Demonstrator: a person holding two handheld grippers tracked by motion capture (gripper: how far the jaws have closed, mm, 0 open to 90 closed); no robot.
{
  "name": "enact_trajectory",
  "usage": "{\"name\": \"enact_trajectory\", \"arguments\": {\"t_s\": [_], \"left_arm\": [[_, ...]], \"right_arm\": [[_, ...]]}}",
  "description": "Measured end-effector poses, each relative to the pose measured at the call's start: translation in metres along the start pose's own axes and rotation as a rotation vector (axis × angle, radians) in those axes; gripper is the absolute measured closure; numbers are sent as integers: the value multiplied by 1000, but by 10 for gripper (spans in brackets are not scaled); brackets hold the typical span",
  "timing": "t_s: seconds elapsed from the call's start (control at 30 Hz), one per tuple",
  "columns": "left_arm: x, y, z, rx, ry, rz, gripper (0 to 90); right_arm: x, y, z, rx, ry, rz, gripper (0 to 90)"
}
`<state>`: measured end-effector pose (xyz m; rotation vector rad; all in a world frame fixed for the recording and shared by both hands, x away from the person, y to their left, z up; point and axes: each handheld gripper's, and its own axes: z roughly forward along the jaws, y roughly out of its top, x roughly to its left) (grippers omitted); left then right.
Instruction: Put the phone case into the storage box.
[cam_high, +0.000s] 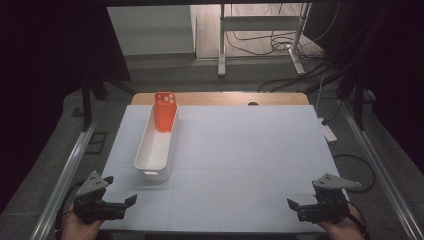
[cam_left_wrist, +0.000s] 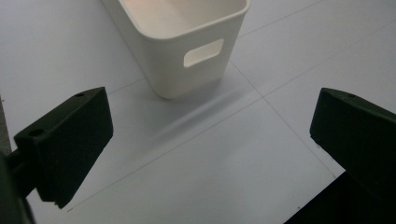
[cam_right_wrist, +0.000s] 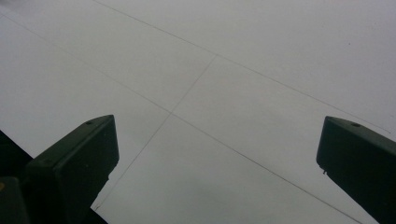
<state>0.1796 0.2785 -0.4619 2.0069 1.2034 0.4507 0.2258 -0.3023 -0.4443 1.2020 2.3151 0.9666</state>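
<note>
A long white bin lies lengthwise on the left part of the white table top. An orange block-shaped container with round holes in its top stands upright in the bin's far end. My left gripper is held near the front left corner, a little short of the bin's near end, open and empty. Its own view has the bin's near wall with a handle slot ahead of the wide-apart jaws of the left gripper. My right gripper rests at the front right, open, with bare table between the jaws.
A wooden strip edges the table at the back. Metal rails run along both sides. On the floor beyond stand a desk frame and loose cables. Dark curtains hang left and right.
</note>
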Motion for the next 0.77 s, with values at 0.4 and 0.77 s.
{"name": "enact_trajectory", "arguments": {"t_s": [0.4, 0.77], "left_arm": [[-1, -5, 1, 24, 11, -1, 0], [1, -5, 4, 50, 12, -21, 5]], "right_arm": [[0, 0, 0, 3, -1, 0, 0], [0, 0, 1, 4, 0, -3, 0]]}}
